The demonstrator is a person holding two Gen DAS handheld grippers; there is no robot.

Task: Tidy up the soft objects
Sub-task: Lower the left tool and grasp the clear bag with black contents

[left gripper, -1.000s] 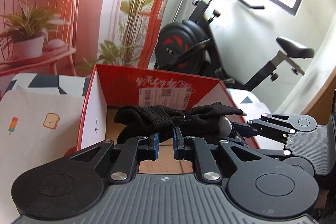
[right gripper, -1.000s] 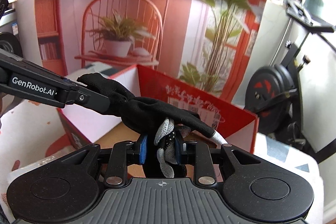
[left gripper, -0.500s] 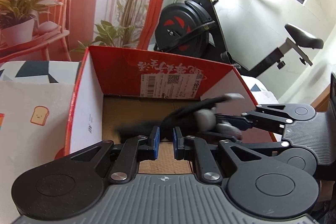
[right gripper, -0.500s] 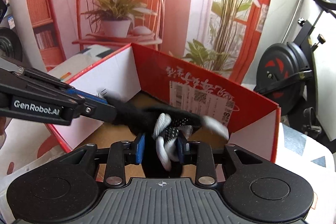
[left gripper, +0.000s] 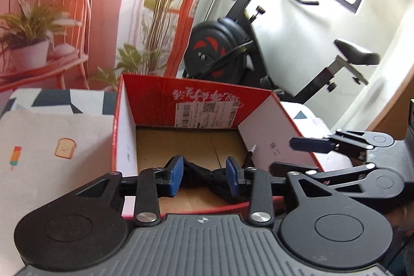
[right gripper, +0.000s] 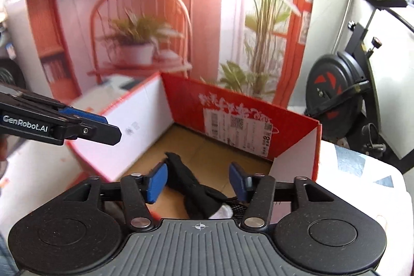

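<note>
A black glove (right gripper: 196, 192) with a white cuff lies on the cardboard floor of a red box (right gripper: 248, 107), near its front edge. It also shows in the left wrist view (left gripper: 204, 172), inside the same box (left gripper: 196, 97). My left gripper (left gripper: 204, 175) is open, its blue pads either side of the glove and apart from it. My right gripper (right gripper: 198, 181) is open above the glove, not holding it. The left gripper's fingers (right gripper: 85, 124) show at the left of the right wrist view. The right gripper's fingers (left gripper: 310, 144) show at the right of the left wrist view.
The box stands on a table with a cloth (left gripper: 51, 146) printed with toast and popsicle. A printed backdrop of a chair and plants (right gripper: 139, 43) hangs behind. An exercise bike (left gripper: 233, 51) stands at the back right.
Both grippers lowered the glove into the box and opened. The glove now lies on the box floor, released.
</note>
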